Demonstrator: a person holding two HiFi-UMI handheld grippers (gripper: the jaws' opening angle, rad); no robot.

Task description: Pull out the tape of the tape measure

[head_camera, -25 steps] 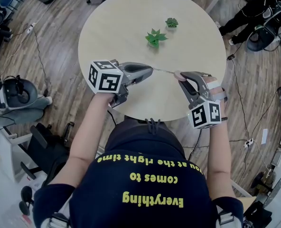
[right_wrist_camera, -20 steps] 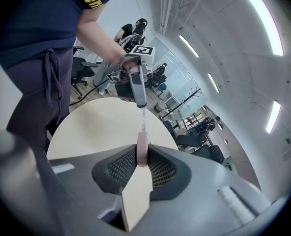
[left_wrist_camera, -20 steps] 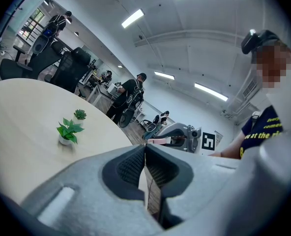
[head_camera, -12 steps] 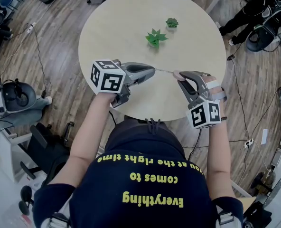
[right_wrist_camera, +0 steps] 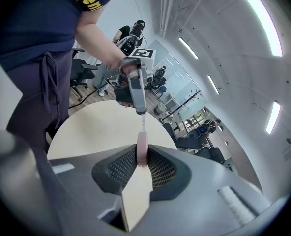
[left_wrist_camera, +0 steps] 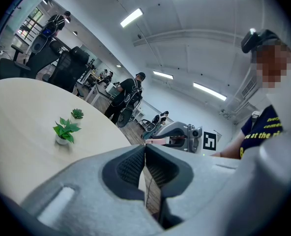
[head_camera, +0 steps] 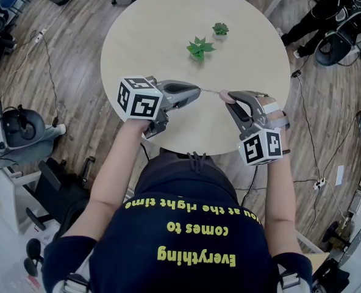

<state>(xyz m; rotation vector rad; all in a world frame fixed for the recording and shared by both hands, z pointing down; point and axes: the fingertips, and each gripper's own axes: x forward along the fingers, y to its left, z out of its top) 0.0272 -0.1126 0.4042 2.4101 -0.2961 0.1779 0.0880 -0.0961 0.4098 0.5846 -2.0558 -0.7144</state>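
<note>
Head view: above the table's (head_camera: 168, 35) near edge, the left gripper (head_camera: 197, 90) and right gripper (head_camera: 229, 97) face each other, with the tape (head_camera: 212, 91) stretched between them.
Left gripper view: the jaws are pressed together on the tape's end.
Right gripper view: the jaws pinch the pink tape measure (right_wrist_camera: 142, 151).

on counter (head_camera: 150, 35): bigger plant (head_camera: 199, 47) mid, smaller plant (head_camera: 221, 28) behind it to the right. nearer edge: l claw (head_camera: 196, 91) left, r claw (head_camera: 230, 98) right w/ tape measure (right_wrist_camera: 142, 151), tape (head_camera: 211, 91) stretched btwn them.
</note>
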